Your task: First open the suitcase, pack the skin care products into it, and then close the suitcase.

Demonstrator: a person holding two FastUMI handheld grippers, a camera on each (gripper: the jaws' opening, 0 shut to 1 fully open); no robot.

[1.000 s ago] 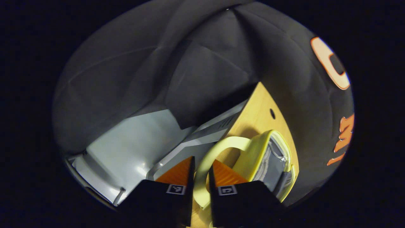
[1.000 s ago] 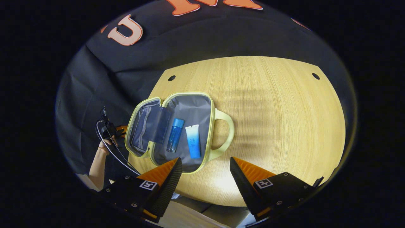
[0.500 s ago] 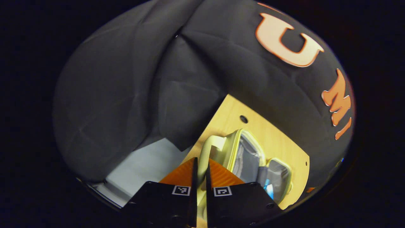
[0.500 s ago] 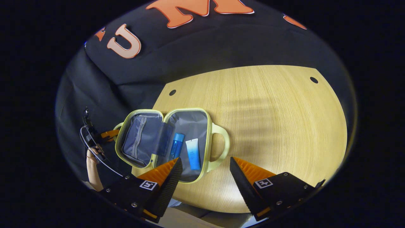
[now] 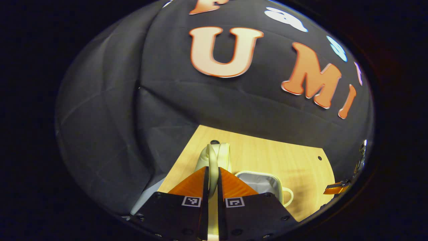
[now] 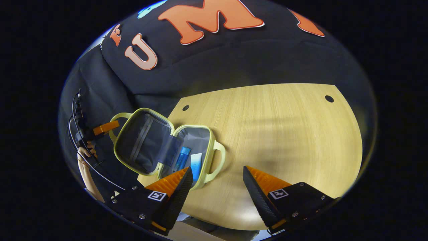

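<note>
Left tongs (image 5: 210,174): fingers nearly together, clamped on the pale yellow handle (image 5: 212,160) of the suitcase lid. The handle strap runs up out of the narrow slot between the two fingers. In the right gripper view the same tongs (image 6: 106,127) sit at the far left edge of the scene, a hand (image 6: 87,152) behind them with cables looping around it, gripping the lid handle (image 6: 115,117).

Suitcase (image 6: 157,147): small yellow-green case with grey lining, lying open near the left edge of the desk (image 6: 284,134). The lid half (image 6: 140,142) is raised and tilted, its inside with a zip pocket facing the right tongs' camera. The base half (image 6: 197,140) lies flat on the desk, its own handle (image 6: 218,160) pointing toward the middle of the desk.

Contents, in the base half: a blue bottle (image 6: 182,158) and a white-and-blue tube (image 6: 196,164), side by side and lying flat, both partly hidden behind the finger of the right tongs.

Right tongs (image 6: 217,179): spread wide, nothing between the fingers, hovering above the near edge of the desk, just beside the base half.

Left gripper view also shows the base half (image 5: 259,182), with its handle (image 5: 288,196), to the right of the fingers, and the right tongs (image 5: 336,188) at the far right edge.
</note>
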